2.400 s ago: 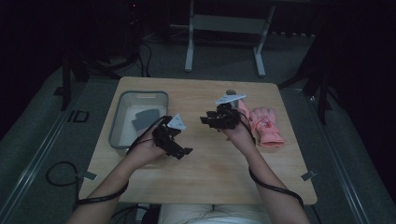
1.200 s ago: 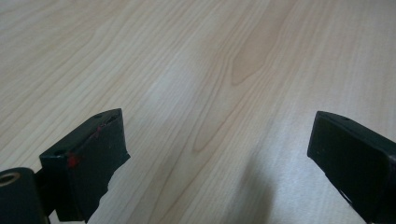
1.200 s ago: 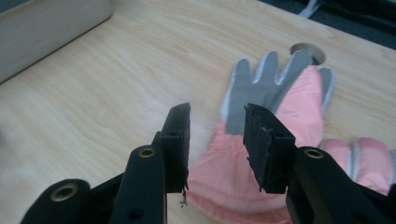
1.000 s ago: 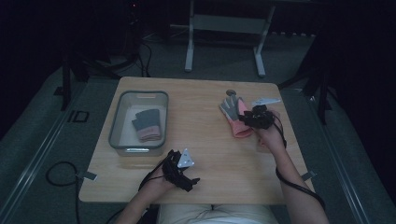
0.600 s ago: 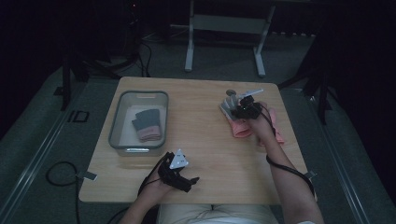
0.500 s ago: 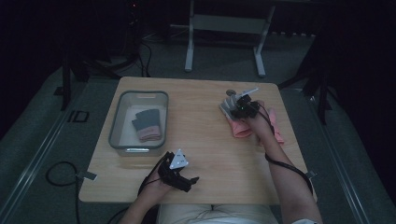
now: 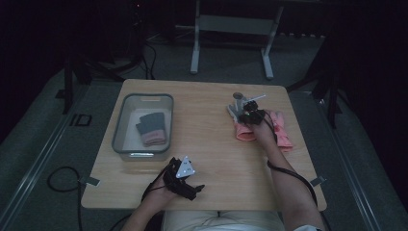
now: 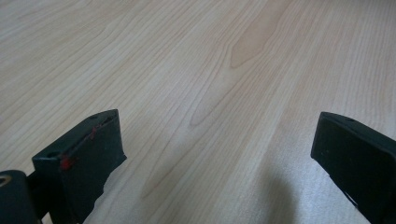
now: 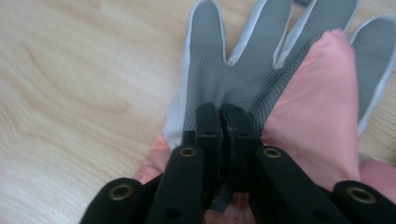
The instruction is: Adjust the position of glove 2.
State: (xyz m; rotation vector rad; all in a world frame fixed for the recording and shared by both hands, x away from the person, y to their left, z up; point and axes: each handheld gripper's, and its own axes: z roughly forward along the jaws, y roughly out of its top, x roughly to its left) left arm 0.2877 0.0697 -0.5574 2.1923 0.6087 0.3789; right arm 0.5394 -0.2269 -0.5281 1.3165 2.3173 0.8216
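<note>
A grey-palmed glove (image 9: 243, 60) lies on a pink glove (image 9: 313, 116) at the table's right side. My right gripper (image 9: 220, 114) points down at them. Its jaws have just been closing and now stand together, with a fold of the grey glove's mesh pinched between them. From above, the right gripper (image 7: 242, 115) sits on the grey glove (image 7: 235, 109), and the pink glove (image 7: 285, 134) spreads beside the hand. My left gripper (image 7: 195, 188) rests near the table's front edge. Its jaws (image 8: 219, 140) stand wide apart over bare wood, with nothing between them.
A grey tray (image 7: 120, 126) stands at the table's left and holds a dark glove pair with pink cuffs (image 7: 151, 129). Bare wooden tabletop (image 7: 207, 144) lies between tray and gloves. A metal frame (image 7: 231, 24) stands on the floor behind the table.
My right gripper moved left and down onto the gloves, and its jaws closed on the grey glove. The left gripper drew back from the tray to the front edge earlier, then stayed still.
</note>
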